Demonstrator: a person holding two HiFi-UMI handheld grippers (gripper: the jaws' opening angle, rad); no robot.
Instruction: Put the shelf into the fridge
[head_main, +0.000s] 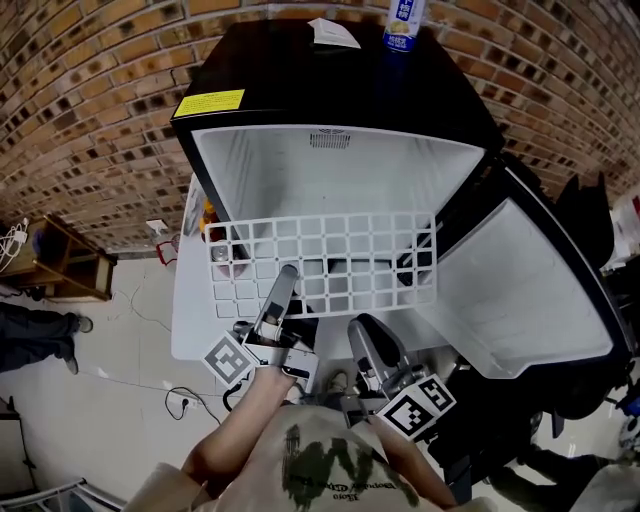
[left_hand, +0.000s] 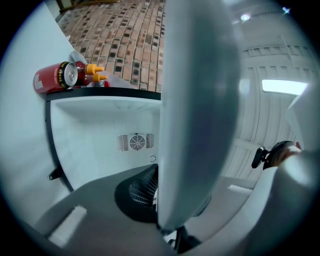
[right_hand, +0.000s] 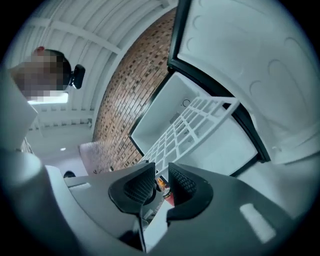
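Shelf (head_main: 330, 219) at fridge (head_main: 330, 80) mouth, in left hand-held gripper (head_main: 286, 275); right hand-held gripper (right_hand: 159, 181) narrowly apart, empty.

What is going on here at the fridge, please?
A person with a gripper in each hand is fitting a white plastic grid shelf into a small black fridge whose door stands open. The left gripper has its jaws shut on the shelf's near edge, holding it at the opening, not yet seated. The right gripper is open and empty nearby.
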